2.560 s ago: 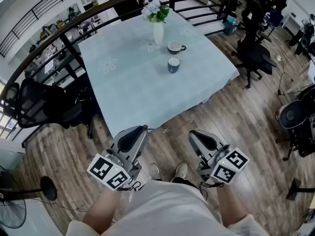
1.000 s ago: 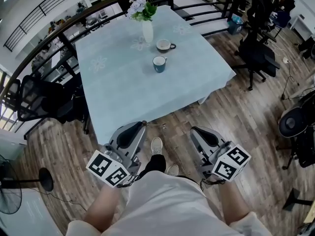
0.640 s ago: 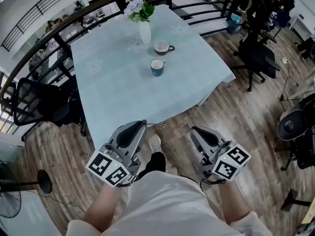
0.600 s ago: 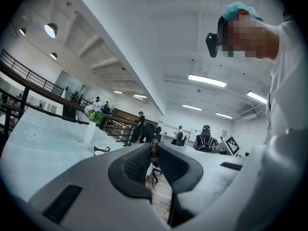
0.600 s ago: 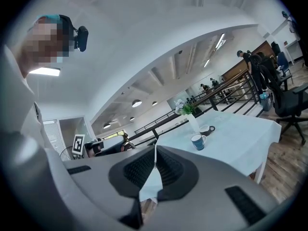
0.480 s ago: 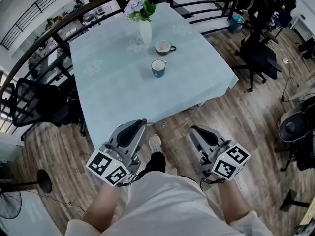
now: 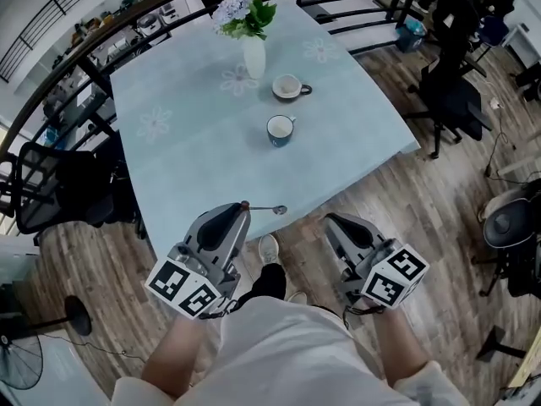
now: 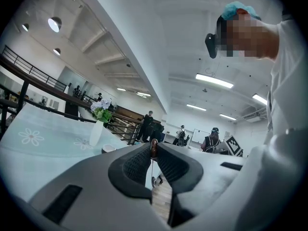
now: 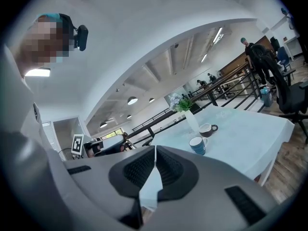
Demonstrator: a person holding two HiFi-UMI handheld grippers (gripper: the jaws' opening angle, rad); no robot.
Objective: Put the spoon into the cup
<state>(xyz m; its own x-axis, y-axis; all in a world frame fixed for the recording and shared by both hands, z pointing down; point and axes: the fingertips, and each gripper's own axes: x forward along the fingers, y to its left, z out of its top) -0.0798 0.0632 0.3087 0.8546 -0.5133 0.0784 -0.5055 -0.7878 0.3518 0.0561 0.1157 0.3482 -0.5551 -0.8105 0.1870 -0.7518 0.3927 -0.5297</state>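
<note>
A metal spoon (image 7: 269, 210) sticks out level to the right from my left gripper (image 7: 243, 206), which is shut on its handle; the bowl hangs over the table's near edge. In the left gripper view the spoon's handle end (image 8: 153, 148) shows pinched between the pads. A blue cup (image 7: 279, 130) stands upright mid-table, also seen in the right gripper view (image 9: 197, 145). My right gripper (image 7: 329, 222) hovers over the wooden floor just short of the table, shut with nothing in it (image 9: 155, 150).
The table (image 7: 186, 167) has a pale blue cloth. A white cup (image 7: 290, 87) and a white vase of flowers (image 7: 253, 56) stand beyond the blue cup. A black railing (image 7: 101, 36) runs behind. Office chairs stand at the right (image 7: 448, 100) and left (image 7: 59, 184).
The table has drawn nearer in the head view as both grippers moved toward it. The spoon's bowl now shows over the table's near edge.
</note>
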